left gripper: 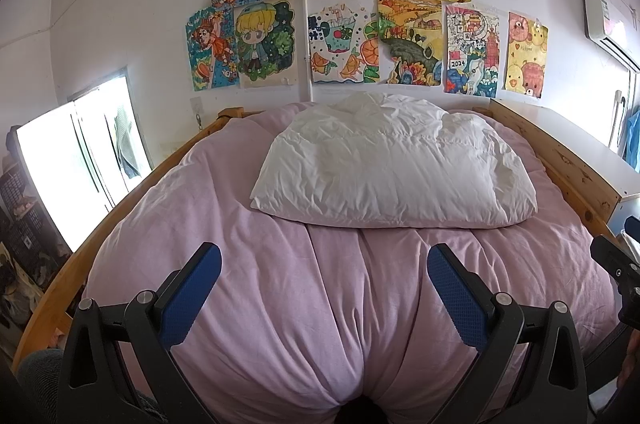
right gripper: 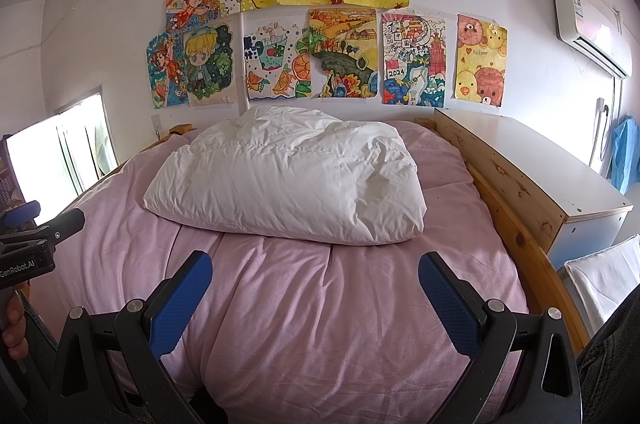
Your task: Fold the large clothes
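Both the left gripper [left gripper: 324, 260] and right gripper [right gripper: 315, 268] hang spread apart, empty, low in frame; the white padded garment [left gripper: 394, 160] lies mid-frame on the pink quilt [left gripper: 320, 304].

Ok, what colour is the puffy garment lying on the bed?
White, the puffy garment on a pink quilt; clearest in the right wrist view.

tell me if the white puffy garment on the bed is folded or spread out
Folded: the white garment lies as a compact, puffy bundle on the pink bedding, no sleeves out.
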`<state>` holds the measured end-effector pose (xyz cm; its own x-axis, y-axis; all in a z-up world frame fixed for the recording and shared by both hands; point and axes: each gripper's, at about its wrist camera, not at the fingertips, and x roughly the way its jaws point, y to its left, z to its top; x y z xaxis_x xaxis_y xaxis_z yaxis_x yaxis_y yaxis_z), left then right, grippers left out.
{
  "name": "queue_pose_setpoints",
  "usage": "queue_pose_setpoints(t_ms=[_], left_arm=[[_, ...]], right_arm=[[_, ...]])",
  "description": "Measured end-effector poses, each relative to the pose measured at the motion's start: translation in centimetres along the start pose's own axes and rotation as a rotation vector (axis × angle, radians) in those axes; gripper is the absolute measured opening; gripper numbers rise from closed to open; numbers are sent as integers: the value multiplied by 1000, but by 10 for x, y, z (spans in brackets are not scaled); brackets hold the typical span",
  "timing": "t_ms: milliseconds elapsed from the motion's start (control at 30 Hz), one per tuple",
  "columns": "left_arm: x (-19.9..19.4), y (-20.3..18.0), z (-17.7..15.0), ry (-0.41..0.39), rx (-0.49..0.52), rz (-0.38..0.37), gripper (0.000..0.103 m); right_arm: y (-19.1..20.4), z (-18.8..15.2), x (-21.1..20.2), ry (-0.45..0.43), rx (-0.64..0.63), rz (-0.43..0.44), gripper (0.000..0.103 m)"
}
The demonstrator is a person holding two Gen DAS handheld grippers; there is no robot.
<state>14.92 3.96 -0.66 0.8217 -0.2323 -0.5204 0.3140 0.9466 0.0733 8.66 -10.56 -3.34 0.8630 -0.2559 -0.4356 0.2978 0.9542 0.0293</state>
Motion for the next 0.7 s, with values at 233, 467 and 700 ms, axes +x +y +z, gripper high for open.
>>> queue_pose_setpoints(t_ms=[233,467,700], left_arm=[[0,-1,0,-1,1,0,102],[1,0,0,7,4,6,102],[1,3,2,11,11,5,102]], right_arm=[[0,0,0,1,0,0,103],[1,0,0,1,0,0,103],[0,0,0,1,0,0,103]])
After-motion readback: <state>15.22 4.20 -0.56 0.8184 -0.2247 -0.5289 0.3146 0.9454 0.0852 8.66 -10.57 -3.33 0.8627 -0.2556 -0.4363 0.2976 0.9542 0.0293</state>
